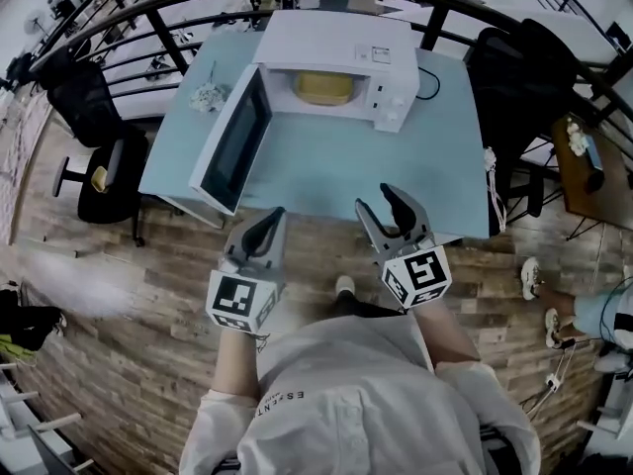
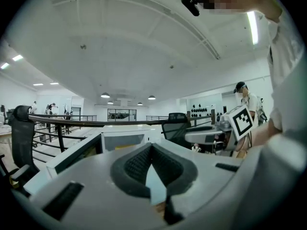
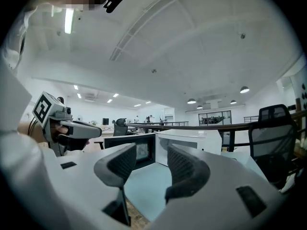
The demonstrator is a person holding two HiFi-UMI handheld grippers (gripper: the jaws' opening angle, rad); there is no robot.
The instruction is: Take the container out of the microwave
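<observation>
A white microwave (image 1: 341, 59) stands at the back of a light blue table (image 1: 336, 171), its door (image 1: 235, 139) swung wide open to the left. Inside the cavity sits a yellow container (image 1: 323, 88), of which a sliver (image 2: 125, 147) shows in the left gripper view. Both grippers hover over the table's near edge, well short of the microwave. My left gripper (image 1: 265, 228) (image 2: 152, 148) is shut with nothing in it. My right gripper (image 1: 384, 206) (image 3: 151, 153) is open and empty. The microwave (image 3: 188, 145) and its door (image 3: 130, 153) lie ahead of the right jaws.
A small pale object (image 1: 209, 95) lies on the table's back left. A black cable (image 1: 428, 82) runs beside the microwave. Black office chairs (image 1: 97, 132) (image 1: 519, 87) flank the table, and a dark railing (image 1: 148, 8) curves behind it. Wooden floor (image 1: 129, 295) lies below.
</observation>
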